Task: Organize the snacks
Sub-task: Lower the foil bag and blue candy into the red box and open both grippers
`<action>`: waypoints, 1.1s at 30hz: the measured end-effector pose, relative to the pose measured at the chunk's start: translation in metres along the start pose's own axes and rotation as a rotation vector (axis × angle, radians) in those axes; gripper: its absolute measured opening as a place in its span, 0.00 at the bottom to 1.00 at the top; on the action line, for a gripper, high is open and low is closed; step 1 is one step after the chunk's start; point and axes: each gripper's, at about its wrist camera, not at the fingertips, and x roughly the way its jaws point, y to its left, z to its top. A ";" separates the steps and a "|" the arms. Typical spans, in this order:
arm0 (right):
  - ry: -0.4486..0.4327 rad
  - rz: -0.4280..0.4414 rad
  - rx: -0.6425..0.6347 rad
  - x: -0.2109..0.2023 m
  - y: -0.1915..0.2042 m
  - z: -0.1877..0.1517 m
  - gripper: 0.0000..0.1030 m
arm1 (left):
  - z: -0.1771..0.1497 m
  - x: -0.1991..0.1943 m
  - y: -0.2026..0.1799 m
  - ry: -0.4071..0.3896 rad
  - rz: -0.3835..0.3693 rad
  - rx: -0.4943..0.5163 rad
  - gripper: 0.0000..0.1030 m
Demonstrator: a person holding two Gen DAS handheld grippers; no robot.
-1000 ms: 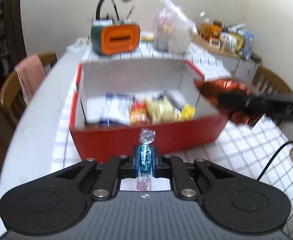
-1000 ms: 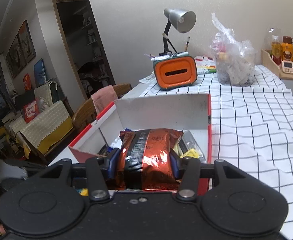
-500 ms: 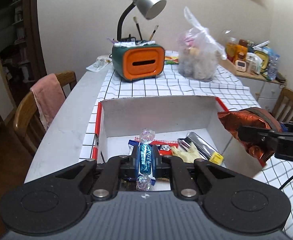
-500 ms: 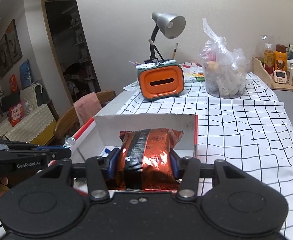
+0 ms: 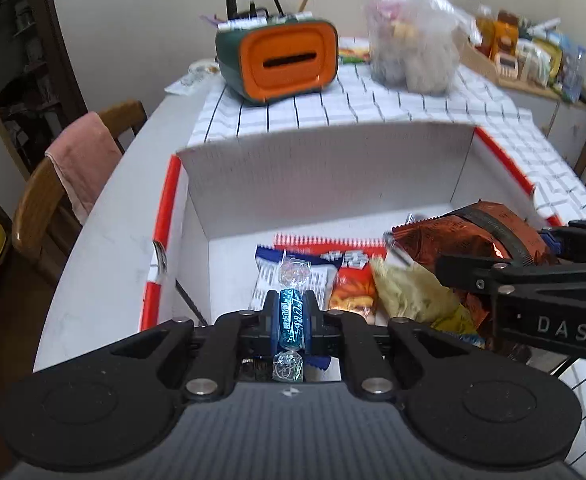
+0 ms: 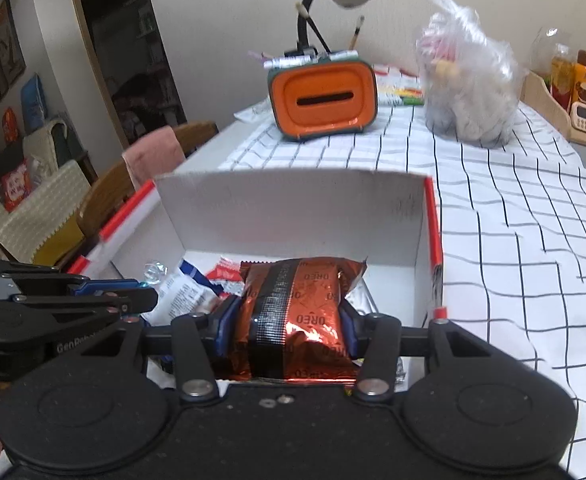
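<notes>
The left gripper [image 5: 291,318] is pinching a blue-wrapped candy [image 5: 290,317] over the red-and-white box [image 5: 321,172]. The right gripper [image 6: 289,322], lettered "DAS", is clamping a copper "OREO" packet [image 6: 297,312] above the box's snack packets [image 5: 349,280]; their lettering is unreadable.

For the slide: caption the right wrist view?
Right gripper holding an Oreo pack over the open snack box.
</notes>
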 end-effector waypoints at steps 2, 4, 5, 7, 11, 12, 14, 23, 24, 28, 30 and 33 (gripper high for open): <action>0.025 -0.002 -0.011 0.005 0.002 -0.003 0.48 | -0.002 0.005 -0.002 0.019 -0.001 0.010 0.11; 0.039 0.000 -0.021 0.007 0.005 -0.006 0.48 | -0.005 0.009 -0.004 0.028 -0.002 0.019 0.11; 0.044 -0.006 -0.024 0.008 0.005 -0.008 0.48 | -0.006 0.010 -0.006 0.031 -0.003 0.024 0.11; 0.046 -0.006 -0.026 0.008 0.006 -0.010 0.48 | -0.010 0.010 -0.008 0.036 -0.009 0.030 0.11; 0.042 -0.014 -0.032 0.005 0.008 -0.011 0.50 | -0.012 0.005 -0.006 0.025 -0.016 0.024 0.18; 0.038 -0.015 -0.031 0.003 0.008 -0.012 0.51 | -0.013 0.002 -0.005 0.017 -0.017 0.019 0.24; 0.030 -0.014 -0.031 -0.002 0.008 -0.011 0.54 | -0.013 -0.005 -0.003 0.000 -0.021 0.010 0.32; -0.026 0.009 -0.039 -0.039 0.015 -0.014 0.58 | -0.018 -0.042 0.003 -0.079 -0.057 -0.003 0.60; -0.031 0.010 -0.041 -0.044 0.016 -0.015 0.58 | -0.019 -0.046 0.003 -0.088 -0.060 -0.001 0.64; -0.049 0.023 -0.052 -0.061 0.020 -0.020 0.58 | -0.027 -0.062 0.003 -0.119 -0.070 0.006 0.69; -0.056 0.033 -0.060 -0.071 0.023 -0.024 0.58 | -0.032 -0.070 0.003 -0.130 -0.081 0.008 0.70; -0.073 0.047 -0.069 -0.088 0.027 -0.033 0.59 | -0.043 -0.083 0.005 -0.150 -0.084 0.015 0.76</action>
